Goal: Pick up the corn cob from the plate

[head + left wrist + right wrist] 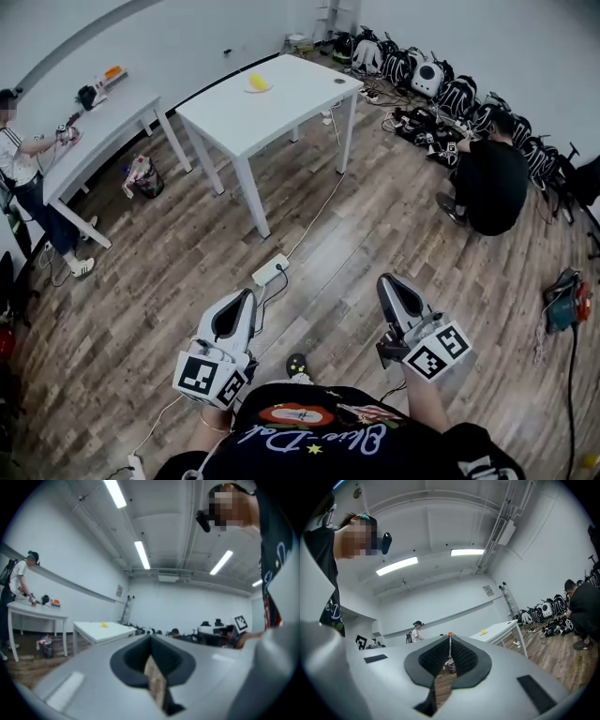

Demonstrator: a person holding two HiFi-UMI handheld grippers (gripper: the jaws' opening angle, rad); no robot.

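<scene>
Holding left hand-held gripper (247, 296) and right hand-held gripper (386, 281) low in frame, jaws together, empty, we are judging the corn cob (258, 83), upper-centre on the tabletop (281, 108), light, stiff, bumpy: grip mid-length.

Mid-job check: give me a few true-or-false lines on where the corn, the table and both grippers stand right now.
1. The yellow corn cob lies on the white table. True.
2. The right gripper holds the corn cob. False: its jaws are shut on nothing.
3. The left gripper is shut and empty. True.
4. Both grippers hover over the table. False: they are over the wooden floor, well short of the table.
</scene>
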